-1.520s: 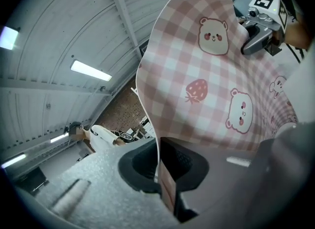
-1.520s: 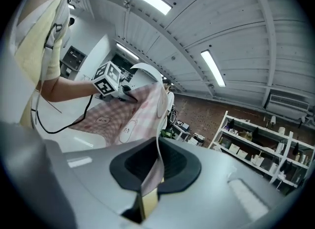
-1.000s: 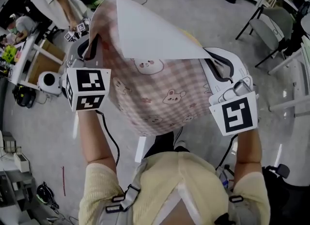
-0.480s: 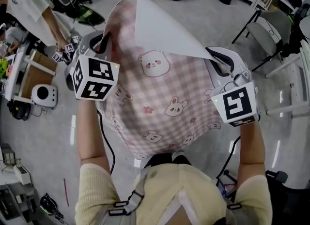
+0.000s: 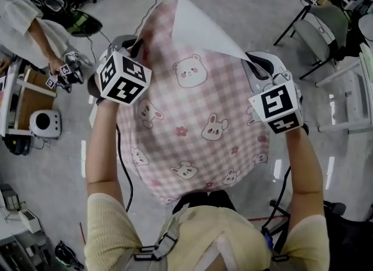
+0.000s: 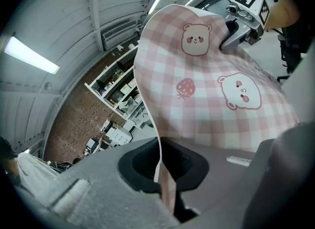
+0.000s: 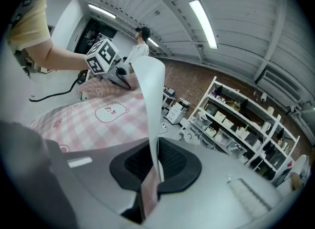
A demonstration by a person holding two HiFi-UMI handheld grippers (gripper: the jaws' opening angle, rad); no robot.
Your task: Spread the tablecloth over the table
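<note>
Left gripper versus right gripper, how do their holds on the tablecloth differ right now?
The left gripper pinches the tablecloth at its left side, the right gripper at its right side. Above the left gripper the cloth shows its pink checked bear print; above the right gripper it curls over, showing its plain white underside. Both are shut on the cloth, holding it aloft.

Head view steeply downward; gripper views close, tablecloth [image 5: 198,118] in common

Bright, even overhead strip lighting; fisheye-warped, dark-vignetted edges; near foreground blurred.
</note>
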